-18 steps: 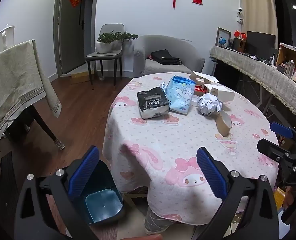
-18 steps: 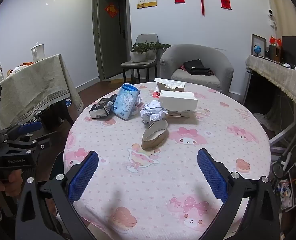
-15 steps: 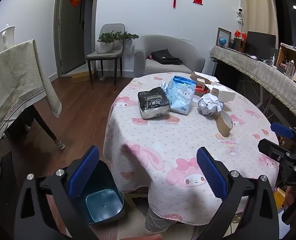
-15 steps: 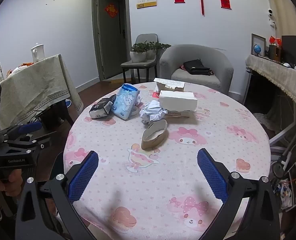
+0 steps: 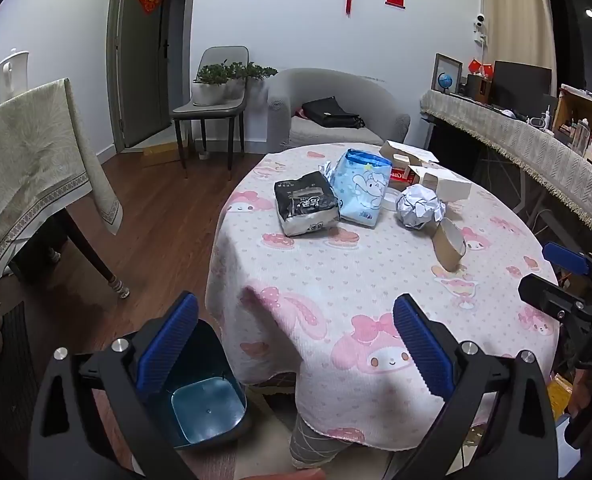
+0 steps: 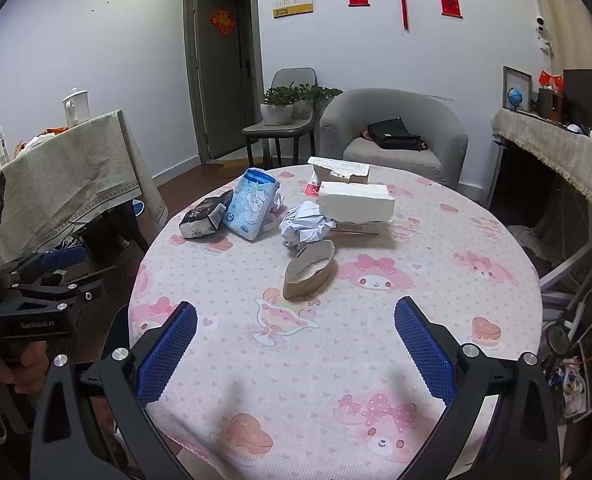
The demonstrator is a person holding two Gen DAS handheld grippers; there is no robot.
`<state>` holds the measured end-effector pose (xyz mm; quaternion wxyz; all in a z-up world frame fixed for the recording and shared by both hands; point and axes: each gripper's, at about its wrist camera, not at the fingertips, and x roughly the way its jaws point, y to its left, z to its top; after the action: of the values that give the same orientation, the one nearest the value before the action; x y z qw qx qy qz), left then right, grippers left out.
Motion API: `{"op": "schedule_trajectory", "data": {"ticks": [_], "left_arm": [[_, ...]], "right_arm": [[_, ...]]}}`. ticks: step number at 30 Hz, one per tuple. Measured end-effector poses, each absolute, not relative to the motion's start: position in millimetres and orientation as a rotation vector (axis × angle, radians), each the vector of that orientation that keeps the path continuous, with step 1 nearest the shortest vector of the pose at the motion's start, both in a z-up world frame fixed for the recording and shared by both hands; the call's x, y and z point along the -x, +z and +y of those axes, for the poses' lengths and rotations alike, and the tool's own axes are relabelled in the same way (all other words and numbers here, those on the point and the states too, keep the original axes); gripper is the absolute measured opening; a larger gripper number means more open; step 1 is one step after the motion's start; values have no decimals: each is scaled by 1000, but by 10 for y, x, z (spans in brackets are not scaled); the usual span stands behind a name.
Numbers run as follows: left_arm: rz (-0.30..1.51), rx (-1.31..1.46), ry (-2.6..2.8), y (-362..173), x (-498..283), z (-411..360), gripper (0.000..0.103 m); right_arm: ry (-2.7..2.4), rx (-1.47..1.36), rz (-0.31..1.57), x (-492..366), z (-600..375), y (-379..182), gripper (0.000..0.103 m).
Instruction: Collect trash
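Left gripper [image 5: 296,344]: jaws full wide, empty. Bin [image 5: 208,404] below left jaw, off table edge.
Right gripper [image 6: 296,344]: jaws full wide, empty.
Cardboard roll [image 6: 309,268] just ahead, between jaws: likely crushes or rolls.
Crumpled paper [image 6: 305,226] beyond.
Packets [image 6: 252,204] ahead-left: slippery; drop risk during carry to bin.

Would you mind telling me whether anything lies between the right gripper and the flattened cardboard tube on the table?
Nothing visible does. Only bare tablecloth lies between the open right gripper and the flattened cardboard tube; the crumpled paper ball sits beyond it.
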<state>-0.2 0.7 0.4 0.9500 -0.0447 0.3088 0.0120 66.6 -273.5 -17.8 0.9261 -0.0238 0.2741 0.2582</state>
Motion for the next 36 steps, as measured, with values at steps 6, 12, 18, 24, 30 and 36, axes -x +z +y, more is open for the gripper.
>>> {"op": "schedule_trajectory", "data": {"ticks": [6, 12, 18, 24, 30, 36], "left_arm": [[630, 88, 25, -39, -14, 20, 100], [631, 84, 22, -5, 11, -6, 100], [630, 83, 25, -4, 13, -14, 100], [624, 77, 28, 8, 0, -47, 100], [625, 77, 29, 6, 0, -49, 100], [625, 76, 28, 5, 1, -50, 100]], "right_arm": [[530, 47, 563, -664, -2735, -179, 100], [530, 46, 562, -663, -2737, -179, 100], [532, 46, 563, -662, -2732, -183, 100], [530, 44, 565, -662, -2729, -187, 100], [533, 43, 565, -667, -2751, -190, 100], [534, 46, 567, -680, -2729, -212, 100]]}}
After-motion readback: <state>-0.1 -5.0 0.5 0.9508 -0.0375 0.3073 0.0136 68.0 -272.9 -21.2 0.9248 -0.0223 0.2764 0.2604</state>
